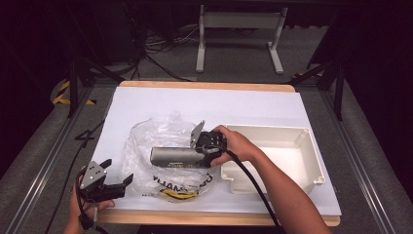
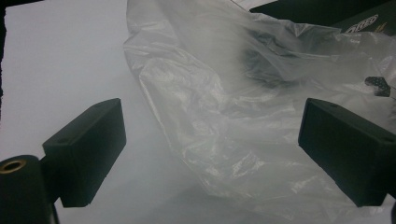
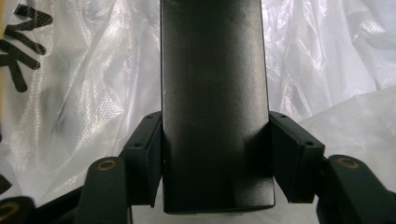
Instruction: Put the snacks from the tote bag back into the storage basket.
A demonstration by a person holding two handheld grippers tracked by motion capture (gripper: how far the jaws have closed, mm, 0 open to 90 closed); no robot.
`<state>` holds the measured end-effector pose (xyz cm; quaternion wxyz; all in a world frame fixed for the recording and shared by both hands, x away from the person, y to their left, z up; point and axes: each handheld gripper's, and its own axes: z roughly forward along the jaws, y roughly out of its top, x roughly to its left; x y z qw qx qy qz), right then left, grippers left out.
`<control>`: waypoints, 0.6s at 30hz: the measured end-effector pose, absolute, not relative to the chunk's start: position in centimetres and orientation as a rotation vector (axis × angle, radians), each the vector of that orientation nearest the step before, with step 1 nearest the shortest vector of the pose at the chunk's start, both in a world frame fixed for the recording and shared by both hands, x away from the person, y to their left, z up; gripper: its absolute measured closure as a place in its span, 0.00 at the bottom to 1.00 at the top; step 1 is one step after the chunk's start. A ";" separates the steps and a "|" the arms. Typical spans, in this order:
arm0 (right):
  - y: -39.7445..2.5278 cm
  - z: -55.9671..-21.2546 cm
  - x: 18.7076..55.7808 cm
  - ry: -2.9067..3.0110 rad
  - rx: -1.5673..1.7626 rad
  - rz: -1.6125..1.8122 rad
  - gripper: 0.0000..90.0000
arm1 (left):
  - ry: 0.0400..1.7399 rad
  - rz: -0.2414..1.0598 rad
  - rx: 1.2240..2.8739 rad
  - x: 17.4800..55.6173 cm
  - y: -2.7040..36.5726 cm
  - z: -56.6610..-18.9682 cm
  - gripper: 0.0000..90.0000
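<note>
The right gripper (image 1: 195,152) has its fingers (image 3: 144,154) clamped on the sides of a long dark box (image 3: 215,102), pinched near one end, w/ the rest of the box running straight out ahead of the fingers. Holding it at the end like that leaves most of its length free, prob. so it can slide into or out of the plastic bag (image 1: 160,146) that lies crumpled under and around it; from the high view I can't tell which way it's going. The box sits level, above the bag, not touching the worktop (image 1: 204,105).

The left gripper (image 1: 109,187) is off near the front edge, fingers (image 2: 86,149) spread wide w/ nothing between them. Bag film lies just ahead of them and between the tips in its own view, not yet touched. Looks set to grab the bag edge and hold it while the other hand moves the box.

A white tray (image 1: 311,161) sits just behind the right hand (image 1: 236,144), bare inside, likely where stuff ends up.
</note>
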<state>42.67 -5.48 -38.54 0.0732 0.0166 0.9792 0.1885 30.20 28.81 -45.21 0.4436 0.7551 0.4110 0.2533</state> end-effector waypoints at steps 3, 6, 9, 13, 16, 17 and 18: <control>-5.5 -38.4 42.6 2.936 0.038 0.555 0.48 | 1.016 0.625 1.869 30.2 28.9 -45.2 0.09; -5.7 -38.4 42.6 2.929 0.040 0.579 0.48 | 1.019 0.625 1.866 30.2 28.9 -45.2 0.09; -5.8 -38.2 42.4 2.916 0.034 0.587 0.48 | 1.024 0.622 1.866 30.2 29.0 -45.2 0.09; -6.0 -37.7 42.1 2.895 0.012 0.608 0.48 | 1.028 0.623 1.863 30.3 29.0 -45.2 0.09; -6.0 -37.5 41.9 2.880 0.001 0.612 0.48 | 1.033 0.626 1.861 30.2 29.0 -45.2 0.09; -6.0 -37.4 41.9 2.872 0.000 0.619 0.48 | 1.031 0.625 1.861 30.2 29.1 -45.2 0.09; -6.0 -37.2 41.8 2.872 -0.005 0.622 0.48 | 1.032 0.623 1.858 30.2 29.1 -45.2 0.09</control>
